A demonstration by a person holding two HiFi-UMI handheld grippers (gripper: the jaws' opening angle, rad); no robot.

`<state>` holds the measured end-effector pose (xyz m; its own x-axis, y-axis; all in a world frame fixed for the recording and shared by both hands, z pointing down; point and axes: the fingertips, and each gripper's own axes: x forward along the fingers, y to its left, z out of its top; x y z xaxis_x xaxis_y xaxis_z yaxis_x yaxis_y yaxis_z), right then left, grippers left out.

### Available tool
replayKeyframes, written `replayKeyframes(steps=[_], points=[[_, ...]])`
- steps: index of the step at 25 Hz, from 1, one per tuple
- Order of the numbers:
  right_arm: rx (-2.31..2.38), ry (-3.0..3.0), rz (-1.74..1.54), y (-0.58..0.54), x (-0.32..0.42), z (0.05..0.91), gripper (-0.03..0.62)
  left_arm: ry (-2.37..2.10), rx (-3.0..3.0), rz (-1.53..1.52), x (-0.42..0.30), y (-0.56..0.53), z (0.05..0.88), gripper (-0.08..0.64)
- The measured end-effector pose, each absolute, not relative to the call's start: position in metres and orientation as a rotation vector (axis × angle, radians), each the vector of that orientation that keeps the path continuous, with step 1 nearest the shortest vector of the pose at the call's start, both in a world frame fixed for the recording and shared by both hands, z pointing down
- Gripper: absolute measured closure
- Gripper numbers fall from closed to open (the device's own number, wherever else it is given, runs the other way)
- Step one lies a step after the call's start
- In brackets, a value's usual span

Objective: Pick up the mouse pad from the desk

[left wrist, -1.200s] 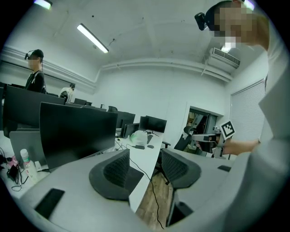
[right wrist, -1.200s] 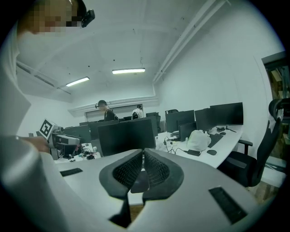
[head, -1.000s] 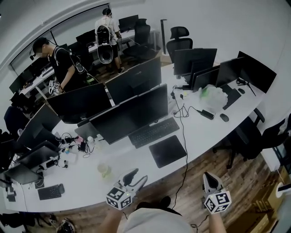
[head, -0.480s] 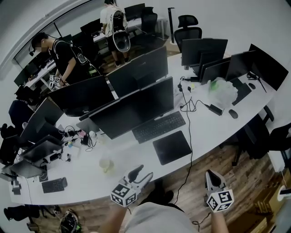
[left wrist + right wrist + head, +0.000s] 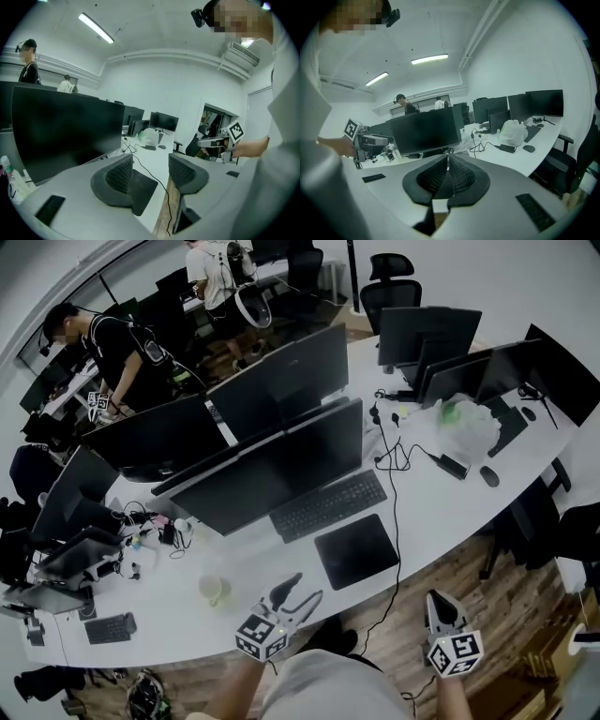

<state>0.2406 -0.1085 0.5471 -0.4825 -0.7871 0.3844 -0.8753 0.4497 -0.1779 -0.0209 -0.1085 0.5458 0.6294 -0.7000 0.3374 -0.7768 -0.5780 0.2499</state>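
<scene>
Head view: a white curved office desk (image 5: 427,507) carries rows of dark flat monitors (image 5: 277,470), and the flat black rectangular mouse pad (image 5: 356,551) lies untouched near the desk's front edge, just in front of a black keyboard (image 5: 328,505), where a mouse hand would rest. A thin black cable (image 5: 394,512) runs down the desk beside the pad's right edge and drops over the front. A pale translucent cup (image 5: 214,590) stands to the pad's left.

The left gripper (image 5: 307,587) hovers at the desk's near edge, short of the pad and angled toward it. In the left gripper view its ribbed dark jaws stand apart and are opening, with nothing between them but the pad lying further off, which suggests it is being lined up to take the pad's near edge.

The right gripper (image 5: 434,604) is held over the wooden floor (image 5: 487,615), off the desk. Its jaws are pressed together on nothing, probably kept in reserve
</scene>
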Motion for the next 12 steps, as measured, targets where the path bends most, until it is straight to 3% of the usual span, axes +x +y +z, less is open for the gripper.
replayKeyframes(steps=[12], points=[[1.375,-2.358,0.652,-0.175,0.195,0.592,0.569,-1.069,2.452,0.378,-0.041,-0.185,0.610,0.296]])
